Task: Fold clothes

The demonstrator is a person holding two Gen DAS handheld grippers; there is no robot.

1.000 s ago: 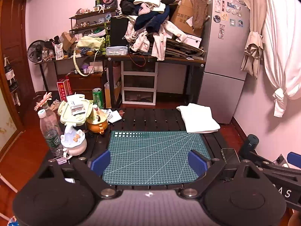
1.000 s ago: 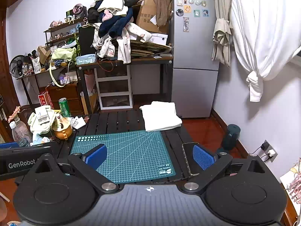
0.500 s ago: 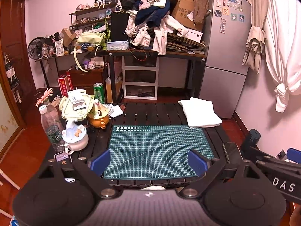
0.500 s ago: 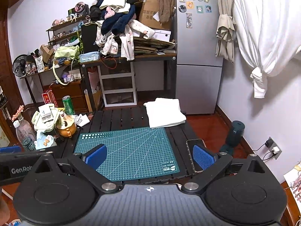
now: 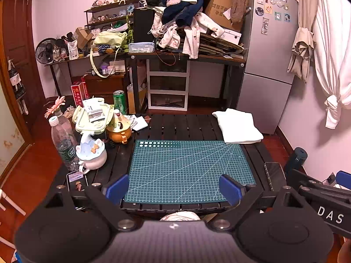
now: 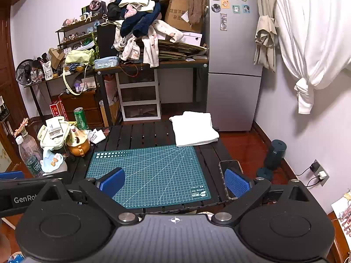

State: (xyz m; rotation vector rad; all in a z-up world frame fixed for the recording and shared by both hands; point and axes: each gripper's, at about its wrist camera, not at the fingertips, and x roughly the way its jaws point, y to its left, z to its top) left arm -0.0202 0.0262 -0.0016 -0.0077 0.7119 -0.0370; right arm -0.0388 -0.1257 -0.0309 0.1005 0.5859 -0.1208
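Note:
A folded white cloth (image 5: pixel 238 126) (image 6: pixel 194 129) lies at the far right corner of the black slatted table (image 5: pixel 175 127), just past the green cutting mat (image 5: pixel 188 171) (image 6: pixel 149 175). My left gripper (image 5: pixel 174 188) hangs open over the mat's near edge with nothing between its blue pads. My right gripper (image 6: pixel 174 183) is open too, above the mat's near right part and a phone (image 6: pixel 230 175). A pale bit of fabric (image 5: pixel 179 215) peeks out below the table's near edge. Each gripper shows at the edge of the other's view.
The table's left side holds a water bottle (image 5: pixel 62 144), a cat-shaped pot (image 5: pixel 92 153), an orange teapot (image 5: pixel 120 129), a lidded box (image 5: pixel 93 116) and a phone (image 5: pixel 75 180). A pile of clothes (image 5: pixel 179 15) tops the far desk. A fridge (image 5: pixel 267 65) stands at right.
Both views have drawn back from the table and risen a little, so the mat's near edge and the table's front now show. Both grippers stay open.

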